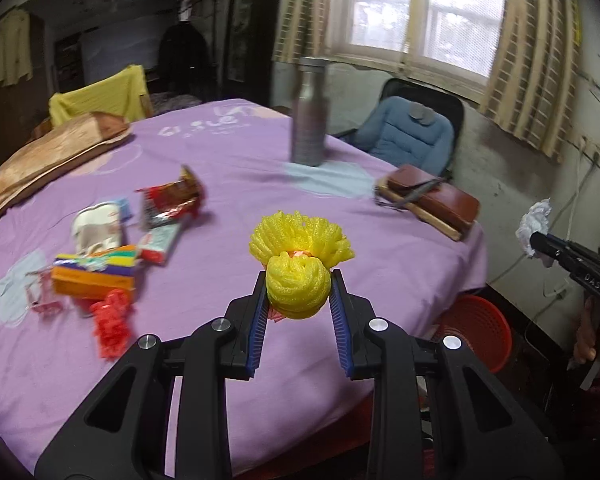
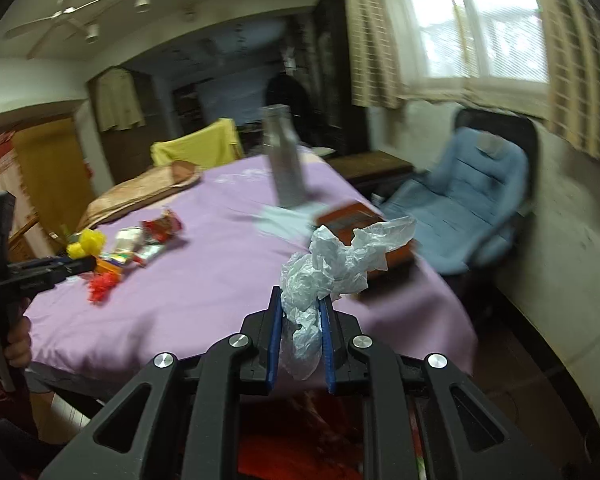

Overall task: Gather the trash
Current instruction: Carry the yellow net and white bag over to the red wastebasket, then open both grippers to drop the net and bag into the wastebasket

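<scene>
While the left gripper (image 1: 299, 280) is clamped on a yellow foam fruit net (image 1: 299, 258) above the purple tablecloth (image 1: 220, 200), the right gripper (image 2: 302, 308), at three o'clock, pinches a crumpled white plastic bag (image 2: 332, 264) over the table edge.

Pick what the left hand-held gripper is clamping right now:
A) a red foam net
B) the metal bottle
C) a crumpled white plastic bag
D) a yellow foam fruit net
D: the left hand-held gripper is shut on the yellow foam fruit net, above the purple tablecloth.
</scene>
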